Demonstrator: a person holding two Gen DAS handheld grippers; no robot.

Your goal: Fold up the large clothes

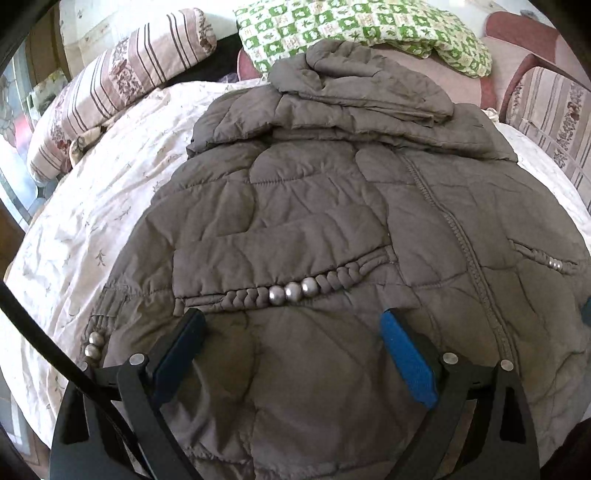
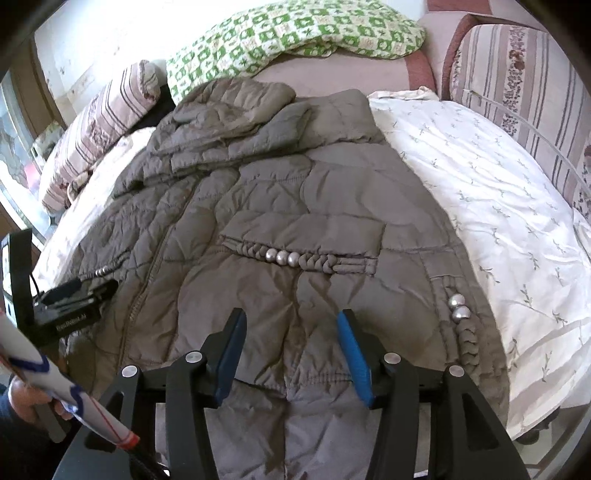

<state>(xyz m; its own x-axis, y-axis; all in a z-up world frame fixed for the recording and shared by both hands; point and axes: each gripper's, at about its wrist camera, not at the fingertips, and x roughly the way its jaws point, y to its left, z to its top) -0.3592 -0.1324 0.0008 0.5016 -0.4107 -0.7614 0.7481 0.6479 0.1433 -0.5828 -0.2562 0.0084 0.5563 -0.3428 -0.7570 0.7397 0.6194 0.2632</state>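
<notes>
Both my grippers hang over the near hem of the quilted grey-brown jacket (image 2: 280, 206). My left gripper (image 1: 291, 325) stands wide and empty; my right gripper (image 2: 291, 325) is half spread, gripping nothing. Just beyond each, a braided pocket trim with silver beads (image 1: 293, 290). Farther off, the puffy hood (image 1: 362, 81) lies rumpled on the cream bedspread (image 2: 480, 177), with a green checked pillow (image 2: 295, 33) behind.

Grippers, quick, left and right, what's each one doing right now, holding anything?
Left tool: open, empty, over the grey quilted jacket.
Right tool: open, holding nothing, over the jacket's hem.
</notes>
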